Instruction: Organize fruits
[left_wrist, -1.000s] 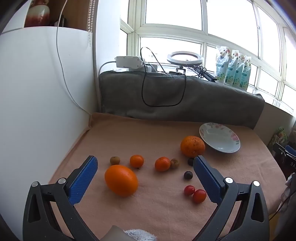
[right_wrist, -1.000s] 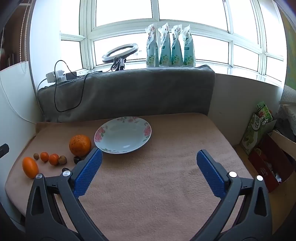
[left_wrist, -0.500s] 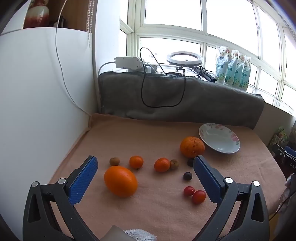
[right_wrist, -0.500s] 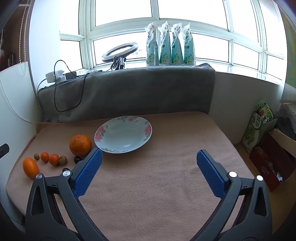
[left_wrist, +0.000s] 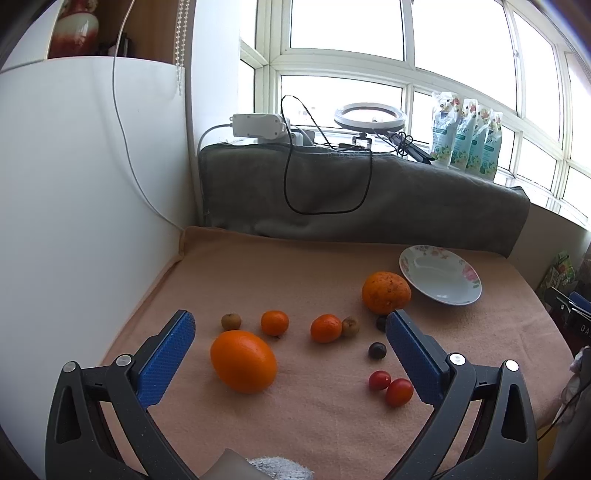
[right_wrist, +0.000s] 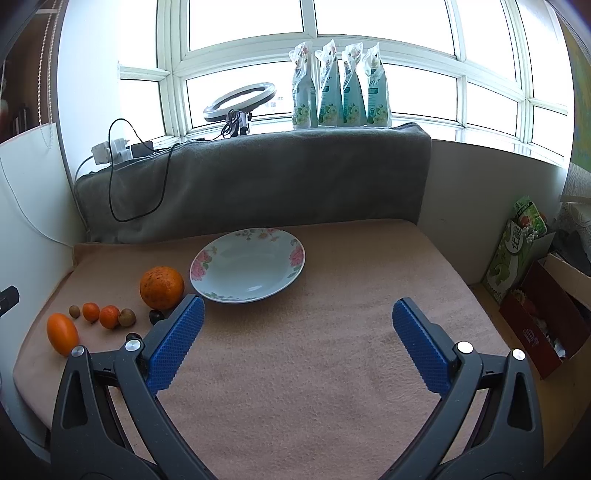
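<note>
Fruits lie loose on the cloth ahead of the left gripper (left_wrist: 290, 349), whose jaws are spread wide and empty: nearest, between them, the large smooth orange (left_wrist: 243, 361). No fruit is in the plate (right_wrist: 247, 265) yet, so sorting looks unstarted. Next likely means closing on that orange. Beyond it sit the small tangerines (left_wrist: 274, 322), then the rough orange (left_wrist: 386, 292) just beside the plate. The right gripper (right_wrist: 297, 341) is equally wide and empty, the plate ahead.
</note>
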